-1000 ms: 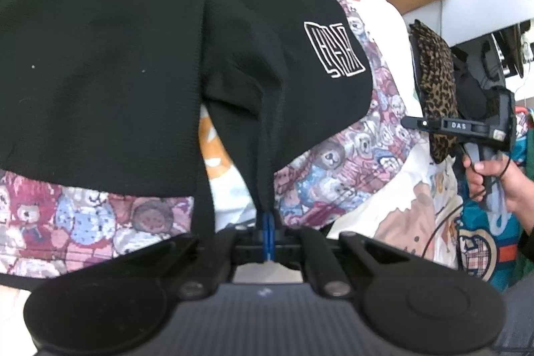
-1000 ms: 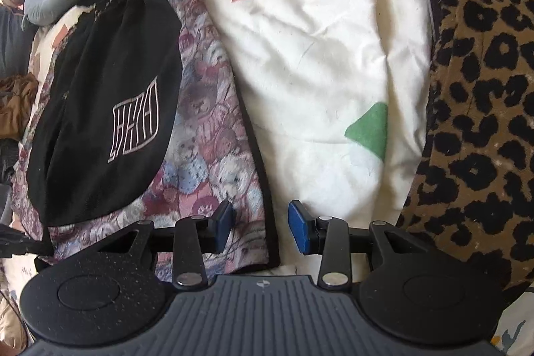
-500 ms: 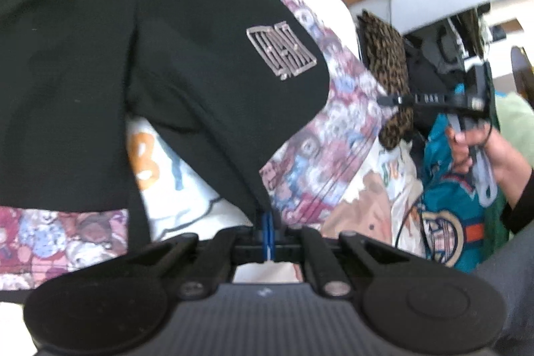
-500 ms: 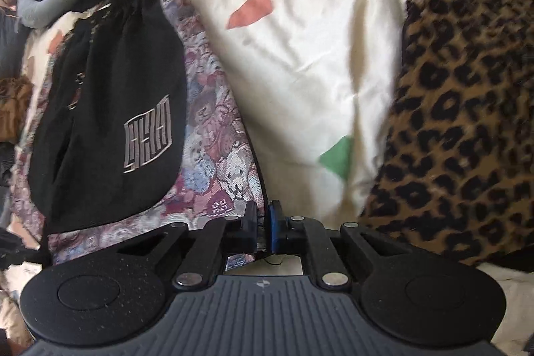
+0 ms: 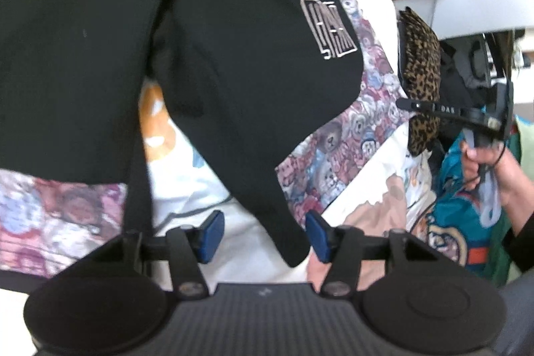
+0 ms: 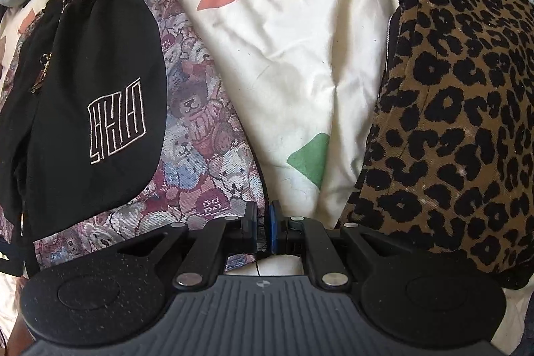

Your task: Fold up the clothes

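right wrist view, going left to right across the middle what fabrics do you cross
black shorts with the white outline logo → teddy bear print fabric → cream sheet with coloured shapes → leopard print cloth

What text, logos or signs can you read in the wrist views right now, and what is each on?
"DAS": white letters on the right gripper, seen from the left wrist.
White outlined emblem on the black shorts: stylised blocks, not readable as letters.
White symbol patch on the teddy-bear fabric: too small to read.
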Demonstrator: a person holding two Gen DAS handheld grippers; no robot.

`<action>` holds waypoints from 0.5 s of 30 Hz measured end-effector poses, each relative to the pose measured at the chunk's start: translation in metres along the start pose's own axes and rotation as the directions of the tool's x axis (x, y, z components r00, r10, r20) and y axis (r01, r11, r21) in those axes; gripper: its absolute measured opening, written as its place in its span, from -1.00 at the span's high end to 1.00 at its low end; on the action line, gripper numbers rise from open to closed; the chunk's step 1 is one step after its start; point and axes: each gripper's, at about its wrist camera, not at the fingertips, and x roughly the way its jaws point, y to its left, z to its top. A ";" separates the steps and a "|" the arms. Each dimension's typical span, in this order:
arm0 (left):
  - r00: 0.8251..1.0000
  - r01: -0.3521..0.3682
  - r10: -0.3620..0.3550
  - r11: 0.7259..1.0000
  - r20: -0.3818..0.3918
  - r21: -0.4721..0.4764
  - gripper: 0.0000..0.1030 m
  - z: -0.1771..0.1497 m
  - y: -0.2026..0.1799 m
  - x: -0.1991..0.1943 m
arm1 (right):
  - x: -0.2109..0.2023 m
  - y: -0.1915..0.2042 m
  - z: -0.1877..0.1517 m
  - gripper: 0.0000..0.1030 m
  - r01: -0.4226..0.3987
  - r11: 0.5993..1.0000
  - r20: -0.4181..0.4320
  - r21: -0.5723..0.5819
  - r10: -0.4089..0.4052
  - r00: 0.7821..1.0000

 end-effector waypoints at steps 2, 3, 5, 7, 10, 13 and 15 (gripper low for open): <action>0.999 0.029 -0.030 0.999 -0.015 -0.039 0.12 0.000 0.006 0.008 | 0.002 0.001 -0.002 0.90 -0.001 1.000 0.001 0.004 0.001 1.000; 0.999 0.042 -0.043 0.997 -0.020 -0.062 0.37 0.000 0.007 0.012 | 0.002 0.000 -0.003 0.90 -0.001 1.000 0.002 0.003 0.001 1.000; 0.996 0.063 -0.068 0.993 -0.049 -0.099 0.97 -0.002 0.012 0.018 | 0.003 0.000 -0.003 0.90 -0.001 1.000 0.001 0.000 0.001 1.000; 0.997 0.052 -0.057 0.995 -0.058 -0.080 0.96 -0.005 0.010 0.019 | 0.002 0.000 -0.002 0.90 0.003 1.000 -0.001 -0.007 -0.003 1.000; 0.996 0.056 -0.059 0.998 -0.066 -0.041 0.97 -0.007 0.005 0.017 | -0.002 0.003 0.001 0.90 0.022 1.000 0.002 -0.009 -0.022 1.000; 0.995 0.064 -0.066 0.998 -0.080 -0.026 0.97 -0.007 0.002 0.015 | -0.007 0.006 0.003 0.90 0.041 0.999 0.006 -0.009 -0.041 0.999; 0.994 0.063 -0.063 0.998 -0.091 -0.009 0.97 -0.006 0.000 0.015 | -0.009 0.008 0.002 0.91 0.051 0.999 0.003 -0.018 -0.051 0.999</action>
